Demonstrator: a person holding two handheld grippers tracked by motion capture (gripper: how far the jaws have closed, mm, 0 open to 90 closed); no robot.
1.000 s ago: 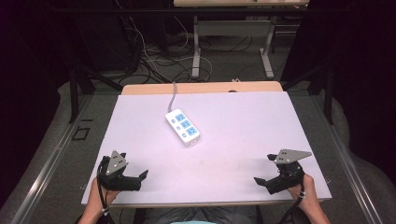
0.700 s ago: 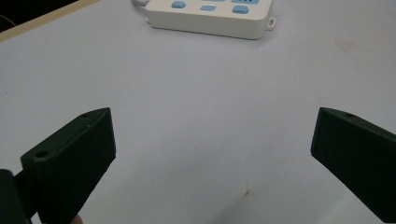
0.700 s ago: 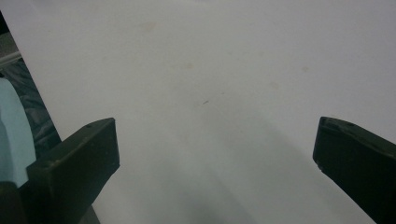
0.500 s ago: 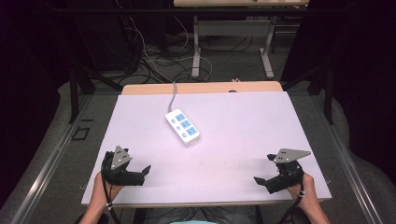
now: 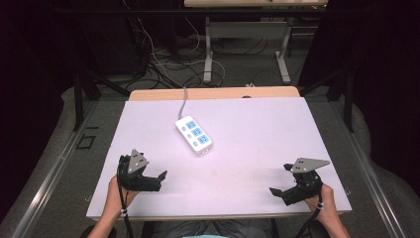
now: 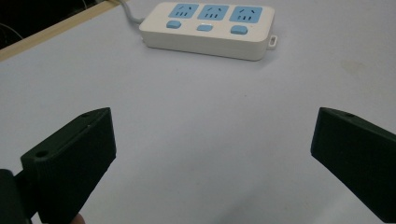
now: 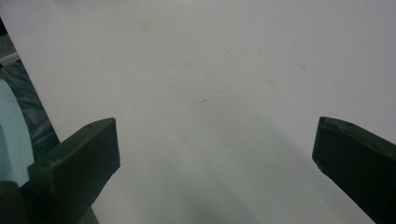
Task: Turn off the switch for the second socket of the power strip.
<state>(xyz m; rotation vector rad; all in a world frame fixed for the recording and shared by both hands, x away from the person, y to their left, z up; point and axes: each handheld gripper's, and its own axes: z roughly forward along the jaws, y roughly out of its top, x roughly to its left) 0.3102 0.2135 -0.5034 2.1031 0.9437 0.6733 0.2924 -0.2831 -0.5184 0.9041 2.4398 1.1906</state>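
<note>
White tabletop (image 5: 257,148) spans most of the high view, with a bare wooden strip (image 5: 213,93) along its far edge; beyond it, floor with loose cables and the legs of another desk. Power strip (image 5: 193,135) lies flat on the tabletop, left of centre and toward the far half; three blue outlets facing up, each with its blue switch; grey cord (image 5: 183,101) runs off the far edge. Long axis of the strip runs diagonally, cord end far and left, free end near and right. Left gripper (image 5: 153,181) sits at the near left corner, jaws spread wide, nothing between them; right gripper (image 5: 281,189) sits at the near right corner, jaws likewise parted and empty, over bare tabletop. Key relation: strip lies ahead of the left gripper and slightly to its right, well apart, no contact; left gripper view has the strip (image 6: 210,29) dead ahead between the jaw lines, long side broadside to the camera. Right gripper is clearly farther off. Judgement: left hand is the nearer for a reach, closing across the strip's short width.
</note>
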